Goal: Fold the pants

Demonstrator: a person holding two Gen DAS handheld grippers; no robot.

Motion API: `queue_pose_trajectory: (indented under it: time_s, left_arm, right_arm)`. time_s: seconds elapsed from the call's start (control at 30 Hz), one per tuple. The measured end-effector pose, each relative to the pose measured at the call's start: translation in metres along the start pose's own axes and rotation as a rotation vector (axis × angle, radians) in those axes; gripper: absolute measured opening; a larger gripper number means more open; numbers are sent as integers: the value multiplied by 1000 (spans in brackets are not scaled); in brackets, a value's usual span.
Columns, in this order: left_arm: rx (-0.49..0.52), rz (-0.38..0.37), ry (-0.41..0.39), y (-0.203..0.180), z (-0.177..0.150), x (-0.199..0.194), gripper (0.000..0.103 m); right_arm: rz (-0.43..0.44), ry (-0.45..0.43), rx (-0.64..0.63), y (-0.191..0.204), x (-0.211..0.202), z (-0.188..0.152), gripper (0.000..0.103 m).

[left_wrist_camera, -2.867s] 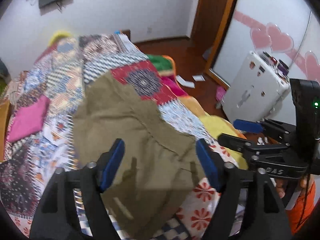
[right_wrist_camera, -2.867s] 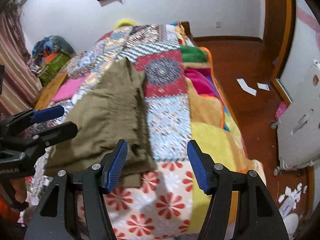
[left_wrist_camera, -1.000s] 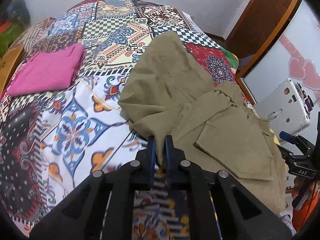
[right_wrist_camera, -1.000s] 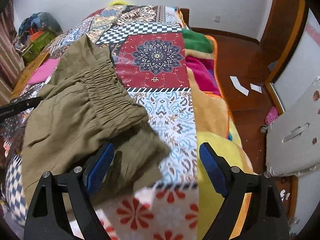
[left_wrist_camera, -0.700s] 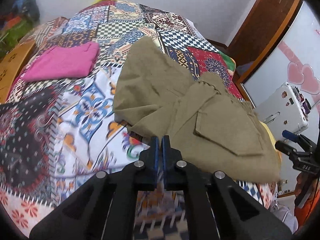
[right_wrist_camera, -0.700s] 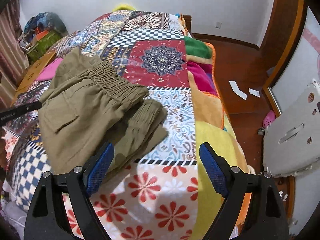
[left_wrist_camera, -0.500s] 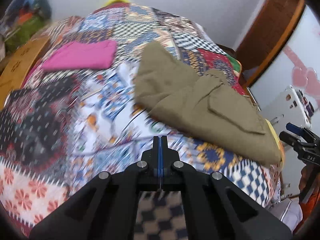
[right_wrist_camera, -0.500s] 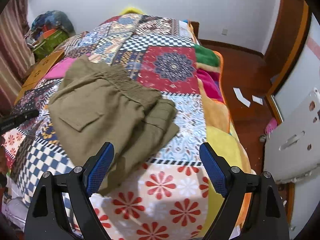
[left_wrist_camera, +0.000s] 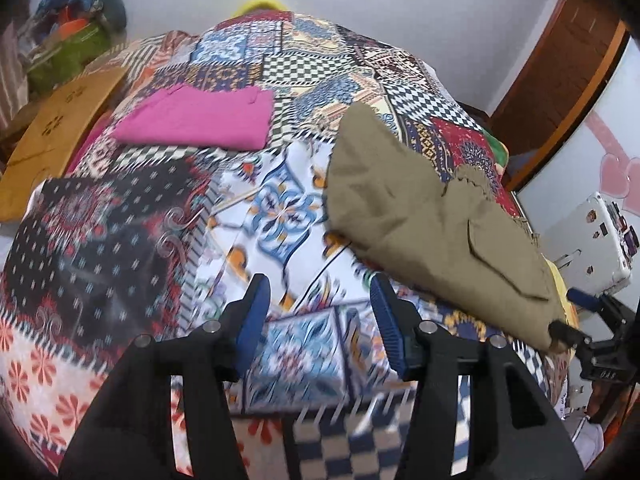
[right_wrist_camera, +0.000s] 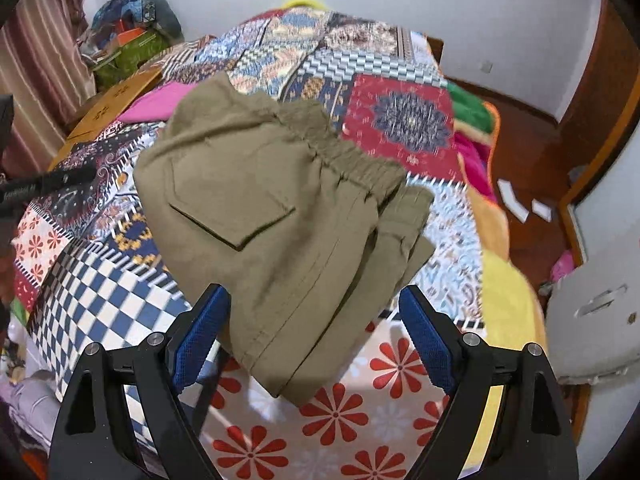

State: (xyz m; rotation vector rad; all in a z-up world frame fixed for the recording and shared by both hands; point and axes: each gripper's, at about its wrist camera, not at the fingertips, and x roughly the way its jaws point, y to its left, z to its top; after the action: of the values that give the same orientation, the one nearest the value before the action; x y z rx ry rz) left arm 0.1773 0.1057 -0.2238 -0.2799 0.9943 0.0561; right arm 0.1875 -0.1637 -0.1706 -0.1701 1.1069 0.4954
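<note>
The pants [right_wrist_camera: 264, 216] are sitting on the bed [right_wrist_camera: 120, 300] as a folded olive bundle, pocket flap facing up, with the scrunchy elastic waistband [right_wrist_camera: 340, 148] along the far right side. A second layer pokes out from under the top one on the right, so the edges don't quite line up. The near corner reaches close to the bed's front edge, over the red flower patches.

Both claws are wide open and holding nothing. The right claw [right_wrist_camera: 312, 336] hovers just in front of the near corner of the bundle, with its blue pads on either side of that corner but not touching cloth as far as I can tell. The left claw [left_wrist_camera: 318, 320] is off to the left of the pants, over bare quilt, and that view is pretty blurry.

Looks to me like the fold is basically done or one tidy-up away. What could go wrong: if a claw nudges or snags that near corner, the top layer could slide off the lower one and the stack opens up again. The offset layers on the right make that easier. Also the bundle's close enough to the front edge that a careless drag could pull it over.

Further back left there's a folded pink cloth [left_wrist_camera: 196, 118], well apart from the pants.
</note>
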Motion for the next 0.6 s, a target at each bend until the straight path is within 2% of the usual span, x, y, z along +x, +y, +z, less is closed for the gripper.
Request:
queue_pose_trajectory:
  time_s: [0.07, 0.2, 0.33, 0.6]
  left_arm:
    - [13, -5, 2, -6, 7, 7, 53]
    - [40, -16, 5, -18, 19, 22, 63]
    - [51, -24, 22, -24, 30, 39, 64]
    - [50, -44, 36, -33, 52, 68, 66]
  right_arm:
    - [0, 14, 29, -11, 4, 0, 85]
    - [-72, 31, 40, -30, 15, 1, 85]
    - [-96, 54, 68, -49, 30, 6, 85]
    - [-167, 39, 91, -72, 61, 37, 85]
